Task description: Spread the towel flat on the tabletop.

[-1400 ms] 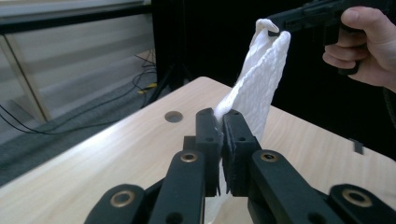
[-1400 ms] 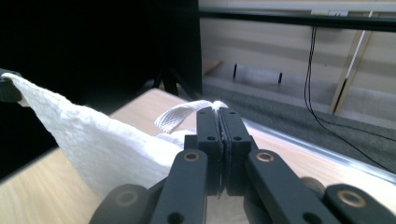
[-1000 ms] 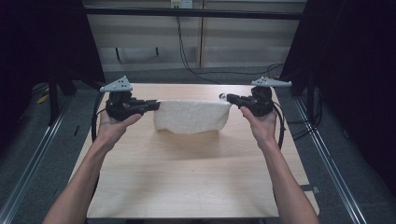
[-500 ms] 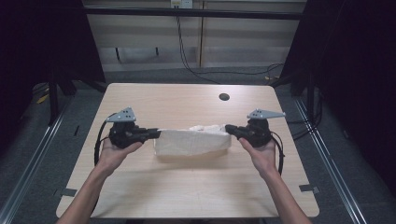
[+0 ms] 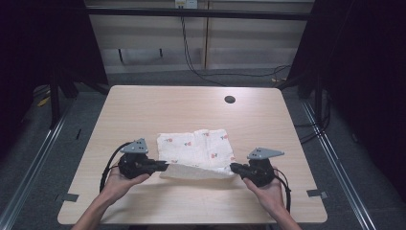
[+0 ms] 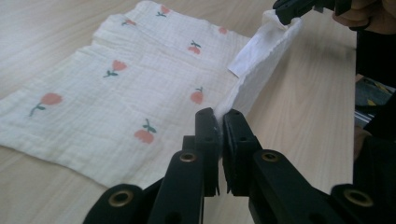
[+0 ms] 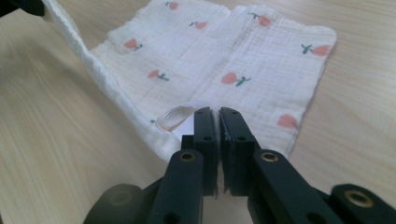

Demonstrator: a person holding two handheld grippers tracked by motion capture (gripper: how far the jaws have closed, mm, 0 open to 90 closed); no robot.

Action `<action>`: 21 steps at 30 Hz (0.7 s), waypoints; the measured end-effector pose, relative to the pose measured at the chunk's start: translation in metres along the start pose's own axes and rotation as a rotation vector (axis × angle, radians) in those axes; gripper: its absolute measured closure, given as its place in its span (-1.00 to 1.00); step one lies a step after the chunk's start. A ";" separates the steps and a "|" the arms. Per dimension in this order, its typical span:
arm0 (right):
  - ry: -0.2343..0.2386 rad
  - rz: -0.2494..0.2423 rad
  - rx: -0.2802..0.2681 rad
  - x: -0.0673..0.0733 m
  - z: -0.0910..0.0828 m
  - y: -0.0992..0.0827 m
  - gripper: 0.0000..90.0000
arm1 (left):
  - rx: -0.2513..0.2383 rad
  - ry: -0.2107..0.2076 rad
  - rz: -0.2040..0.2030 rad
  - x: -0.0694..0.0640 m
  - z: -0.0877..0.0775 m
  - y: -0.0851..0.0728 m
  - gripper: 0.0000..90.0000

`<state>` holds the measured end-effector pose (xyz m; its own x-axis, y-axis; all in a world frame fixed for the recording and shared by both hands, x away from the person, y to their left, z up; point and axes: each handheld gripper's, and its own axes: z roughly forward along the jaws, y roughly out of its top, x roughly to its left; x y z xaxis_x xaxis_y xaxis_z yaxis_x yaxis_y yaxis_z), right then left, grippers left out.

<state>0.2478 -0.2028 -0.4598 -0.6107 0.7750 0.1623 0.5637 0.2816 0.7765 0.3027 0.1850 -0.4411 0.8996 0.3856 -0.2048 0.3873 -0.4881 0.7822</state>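
Note:
A white cloth [image 5: 196,148] printed with small red tulips lies mostly flat on the wooden table [image 5: 158,105]; its near edge is lifted between the two grippers. My left gripper [image 5: 165,166] is shut on the near left corner, and the fabric [image 6: 116,93] rises out between its jaw tips [image 6: 219,116]. My right gripper [image 5: 233,167] holds the near right corner, where its jaws [image 7: 214,112] have just been opening a little. The cloth [image 7: 224,60] and a small label bulge beside its left jaw. The right gripper [image 6: 287,9] still carries the raised corner.
A round cable hole [image 5: 230,99] sits in the table's far right part. Bare wood lies around the cloth on all sides. Metal floor rails [image 5: 43,143] run along both sides of the table, and cables [image 5: 201,72] trail on the floor beyond.
Both hands have come down and back toward the near edge with the cloth. It hung between the grippers over the far half of the table; now most of it lies spread on the wood.

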 end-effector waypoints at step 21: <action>0.011 0.002 0.064 0.009 -0.023 -0.040 0.40 | 0.108 -0.086 0.021 -0.032 0.007 -0.048 0.42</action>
<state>0.2069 -0.2197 -0.4748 -0.6157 0.7693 0.1707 0.5987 0.3158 0.7361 0.2570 0.1905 -0.4767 0.9199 0.3085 -0.2422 0.3836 -0.5784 0.7200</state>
